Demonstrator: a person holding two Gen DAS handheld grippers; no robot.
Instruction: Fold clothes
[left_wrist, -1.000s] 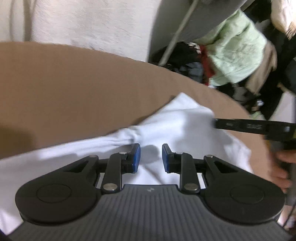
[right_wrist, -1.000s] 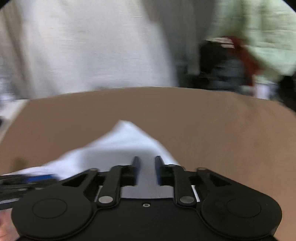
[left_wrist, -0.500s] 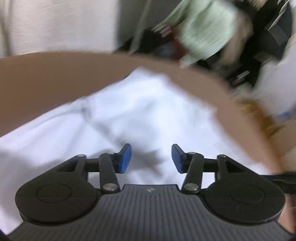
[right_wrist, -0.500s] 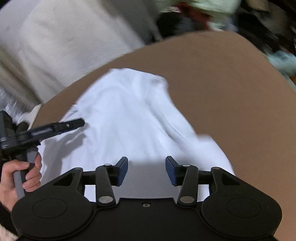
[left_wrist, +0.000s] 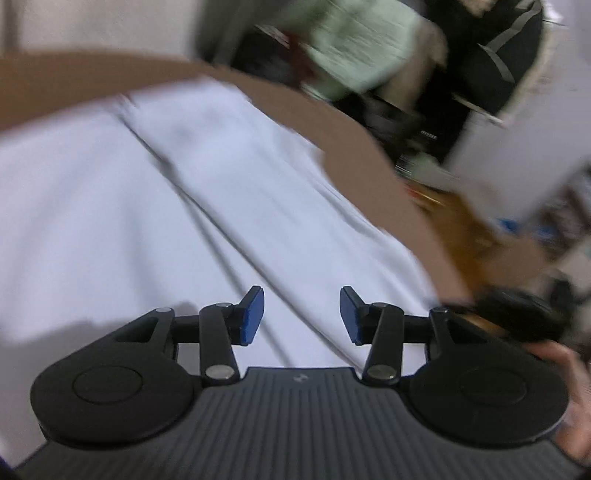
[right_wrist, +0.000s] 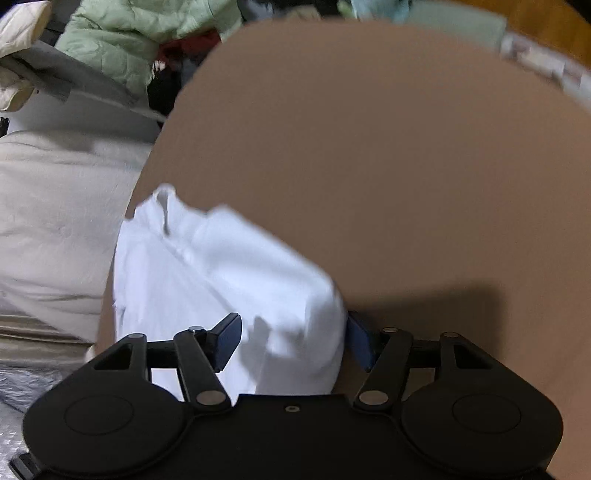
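A white garment (left_wrist: 177, 206) lies spread with long creases on the brown table (left_wrist: 74, 85). My left gripper (left_wrist: 301, 314) hovers over it, its jaws opening, and nothing sits between the blue pads (left_wrist: 253, 314). In the right wrist view the garment (right_wrist: 207, 266) lies bunched near the table's left edge. My right gripper (right_wrist: 291, 332) is low at the garment's near end, jaws opening. A hump of cloth stands between them, hiding part of the right pad (right_wrist: 360, 341); the left pad is clear of the cloth.
A person's hand (left_wrist: 561, 362) holding a dark blurred object is at the left wrist view's lower right. Beyond the table are a pale green jacket (right_wrist: 147, 33), dark clothes and beige bedding (right_wrist: 55, 206). Bare brown tabletop (right_wrist: 388, 166) stretches right of the garment.
Both grippers' jaws have spread wider. The left gripper swept across the garment toward the table's right edge. The right gripper rolled and dropped to the garment's near end, with cloth now between its jaws.
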